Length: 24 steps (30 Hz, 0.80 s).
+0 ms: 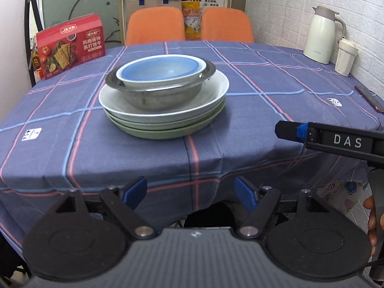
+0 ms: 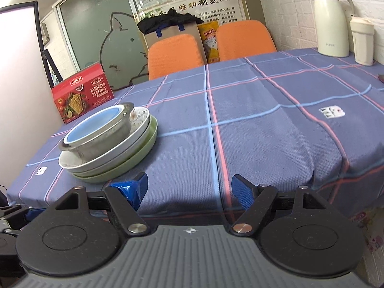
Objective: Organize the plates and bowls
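Observation:
One stack stands on the table: a green plate (image 1: 168, 133) at the bottom, white plates (image 1: 216, 91) on it, a steel bowl (image 1: 158, 98) on those, and a blue-lined bowl (image 1: 160, 69) nested in the steel one. The stack also shows in the right wrist view (image 2: 108, 144), at the left. My left gripper (image 1: 192, 190) is open and empty, back at the table's near edge, facing the stack. My right gripper (image 2: 189, 188) is open and empty at the near edge, right of the stack. Its side shows in the left wrist view (image 1: 336, 139).
The table has a blue checked cloth (image 1: 252, 120). A red cracker box (image 1: 70, 45) stands at the back left. A white thermos jug (image 1: 322, 36) and a cup (image 1: 345, 57) stand at the back right. Two orange chairs (image 1: 156, 26) stand behind the table.

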Available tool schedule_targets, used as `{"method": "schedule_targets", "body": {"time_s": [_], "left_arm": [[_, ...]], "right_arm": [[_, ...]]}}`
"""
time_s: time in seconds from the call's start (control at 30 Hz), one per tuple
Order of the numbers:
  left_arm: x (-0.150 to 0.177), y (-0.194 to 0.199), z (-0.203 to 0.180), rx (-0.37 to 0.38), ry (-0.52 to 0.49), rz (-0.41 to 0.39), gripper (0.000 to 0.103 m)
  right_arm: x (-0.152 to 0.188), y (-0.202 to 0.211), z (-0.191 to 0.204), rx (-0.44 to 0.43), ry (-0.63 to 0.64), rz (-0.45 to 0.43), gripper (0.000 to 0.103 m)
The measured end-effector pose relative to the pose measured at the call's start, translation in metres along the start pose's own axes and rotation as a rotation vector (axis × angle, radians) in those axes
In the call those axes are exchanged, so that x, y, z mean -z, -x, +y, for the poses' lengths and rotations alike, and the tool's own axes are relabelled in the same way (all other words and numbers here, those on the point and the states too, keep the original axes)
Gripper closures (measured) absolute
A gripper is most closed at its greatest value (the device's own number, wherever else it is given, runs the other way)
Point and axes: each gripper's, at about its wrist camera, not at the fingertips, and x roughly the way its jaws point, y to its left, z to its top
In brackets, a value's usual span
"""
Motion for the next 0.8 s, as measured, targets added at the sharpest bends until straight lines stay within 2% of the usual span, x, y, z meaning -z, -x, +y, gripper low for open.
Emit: {"method": "schedule_targets", "body": {"time_s": [0.3,0.8], "left_arm": [[0.001,-0.002,-0.001,0.0,-0.007,0.003,0.029],[0.001,0.002,0.002,0.014,0.011,-0.029,0.029]], "right_arm": [[0.001,0.005,0.012,-0.009,0.054,-0.004,0.039],[0.001,0.008,0.015,-0.01,0.056,-0.013,0.039]]}}
